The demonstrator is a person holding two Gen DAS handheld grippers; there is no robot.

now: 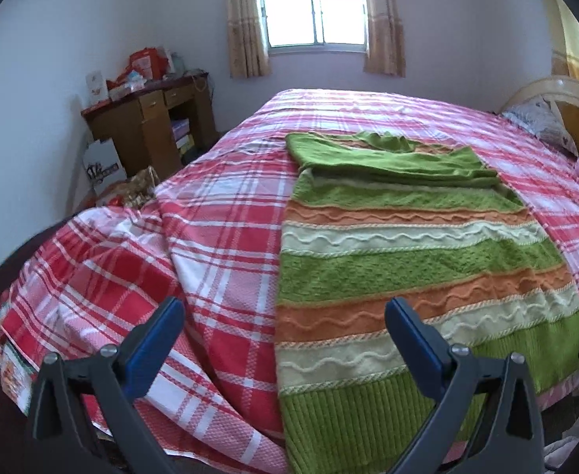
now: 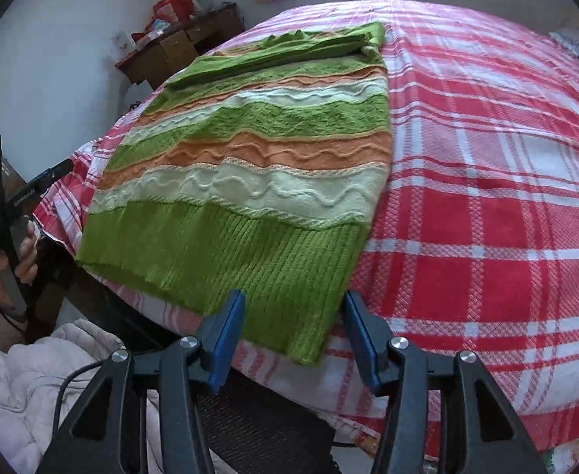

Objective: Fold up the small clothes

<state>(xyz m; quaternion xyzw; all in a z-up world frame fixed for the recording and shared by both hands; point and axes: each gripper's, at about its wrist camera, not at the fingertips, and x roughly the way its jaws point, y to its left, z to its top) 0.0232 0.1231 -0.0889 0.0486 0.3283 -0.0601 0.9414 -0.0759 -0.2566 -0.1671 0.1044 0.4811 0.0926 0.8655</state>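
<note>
Striped knit sweater (image 2: 250,158) lies flat, sleeves folded in.

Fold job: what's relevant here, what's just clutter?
Job: striped sweater, left gripper, right gripper, both open over its hem.
Lying about: plaid bedspread, wooden desk, pillow, white quilt.

The checked bedspread (image 2: 486,197) lies bare and open on both sides of the striped sweater (image 2: 250,150), while a cluttered desk (image 1: 151,118) by the far wall and a headboard (image 1: 565,98) close off the bed's far edges.
</note>
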